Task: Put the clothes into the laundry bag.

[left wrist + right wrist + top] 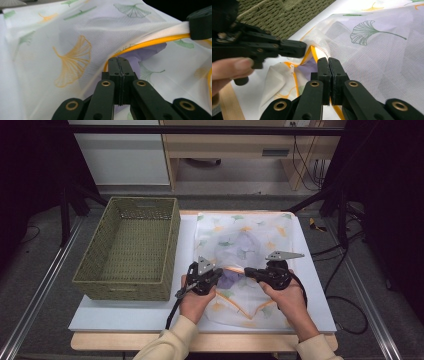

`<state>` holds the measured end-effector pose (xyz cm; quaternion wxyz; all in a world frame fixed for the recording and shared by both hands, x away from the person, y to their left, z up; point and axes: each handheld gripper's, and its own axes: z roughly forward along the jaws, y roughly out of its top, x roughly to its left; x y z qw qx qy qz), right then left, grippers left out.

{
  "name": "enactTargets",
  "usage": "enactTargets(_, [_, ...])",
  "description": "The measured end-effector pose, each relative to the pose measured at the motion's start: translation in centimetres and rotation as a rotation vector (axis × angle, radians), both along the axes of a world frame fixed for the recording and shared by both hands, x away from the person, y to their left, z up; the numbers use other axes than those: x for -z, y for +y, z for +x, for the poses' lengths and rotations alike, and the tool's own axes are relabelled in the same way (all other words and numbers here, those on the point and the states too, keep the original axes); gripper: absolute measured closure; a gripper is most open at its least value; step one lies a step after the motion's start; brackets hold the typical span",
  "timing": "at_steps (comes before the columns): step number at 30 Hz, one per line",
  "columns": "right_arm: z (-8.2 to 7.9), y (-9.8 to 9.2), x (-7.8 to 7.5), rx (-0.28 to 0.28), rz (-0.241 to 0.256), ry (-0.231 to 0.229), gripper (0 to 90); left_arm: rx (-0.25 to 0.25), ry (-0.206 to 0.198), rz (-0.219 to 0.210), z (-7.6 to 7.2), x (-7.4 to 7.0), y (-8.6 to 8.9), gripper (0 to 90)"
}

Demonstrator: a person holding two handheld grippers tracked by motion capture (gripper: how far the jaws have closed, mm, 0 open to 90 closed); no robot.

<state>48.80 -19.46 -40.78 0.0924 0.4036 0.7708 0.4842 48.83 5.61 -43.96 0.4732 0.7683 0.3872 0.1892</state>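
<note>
A white mesh laundry bag [250,237] printed with orange and green ginkgo leaves lies on the white board, with a pale purple garment [246,242] showing through it. Its opening has an orange zipper edge [150,43]. My left gripper [218,272] is shut on that edge [111,61] at the bag's mouth. My right gripper [248,271] is shut on the same upper edge [313,53] a little to the right, and lifts the mesh [372,50] off the lower layer. The purple garment [147,53] shows inside the gap. The right gripper [200,23] appears far right in the left gripper view.
A green woven basket [131,247] stands to the left of the bag, its corner [287,12] close behind the left gripper [262,48]. The white board [100,317] rests on a wooden table [100,342]. Cables hang off the table's right side.
</note>
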Motion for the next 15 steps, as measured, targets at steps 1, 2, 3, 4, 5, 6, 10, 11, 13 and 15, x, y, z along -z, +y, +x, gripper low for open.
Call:
enactTargets(1, [0.0, 0.1, -0.1, 0.004, 0.002, 0.005, 88.9, 0.001, -0.002, -0.001, -0.1, -0.3, 0.3, 90.0])
enactTargets(2, [0.0, 0.1, -0.1, 0.003, 0.005, 0.005, 88.9, 0.001, -0.007, -0.005, -0.2, -0.5, 0.5, 90.0])
enactTargets(3, [0.0, 0.1, -0.1, 0.001, 0.001, -0.002, 88.9, 0.001, -0.013, -0.003, -0.2, -0.7, 0.7, 90.0])
enactTargets(4, [0.0, 0.2, -0.2, -0.001, 0.003, 0.000, 88.9, -0.001, -0.017, -0.004, -0.3, -0.8, 0.9, 90.0])
enactTargets(5, [-0.1, 0.2, -0.3, -0.002, 0.005, 0.001, 88.9, -0.005, -0.021, -0.004, -0.3, -0.9, 1.1, 90.0])
enactTargets(6, [-0.1, 0.2, -0.4, -0.003, 0.005, -0.001, 88.9, -0.010, -0.023, -0.006, -0.3, -0.9, 1.3, 90.0])
enactTargets(10, [-0.2, 0.2, -0.9, -0.006, 0.005, -0.005, 88.9, -0.008, -0.036, 0.017, -0.4, -0.9, 1.5, 89.0])
enactTargets(11, [-0.2, 0.2, -1.1, -0.005, 0.005, -0.013, 88.9, -0.008, -0.037, 0.013, -0.4, -0.9, 1.4, 87.8])
enactTargets(13, [-0.3, 0.2, -1.4, -0.008, 0.006, -0.017, 88.9, -0.005, -0.038, 0.011, -0.5, -0.8, 1.2, 86.0])
enactTargets(15, [-0.3, 0.2, -1.6, -0.007, 0.004, -0.018, 88.9, 0.007, -0.040, 0.013, -0.5, -0.7, 1.0, 83.8])
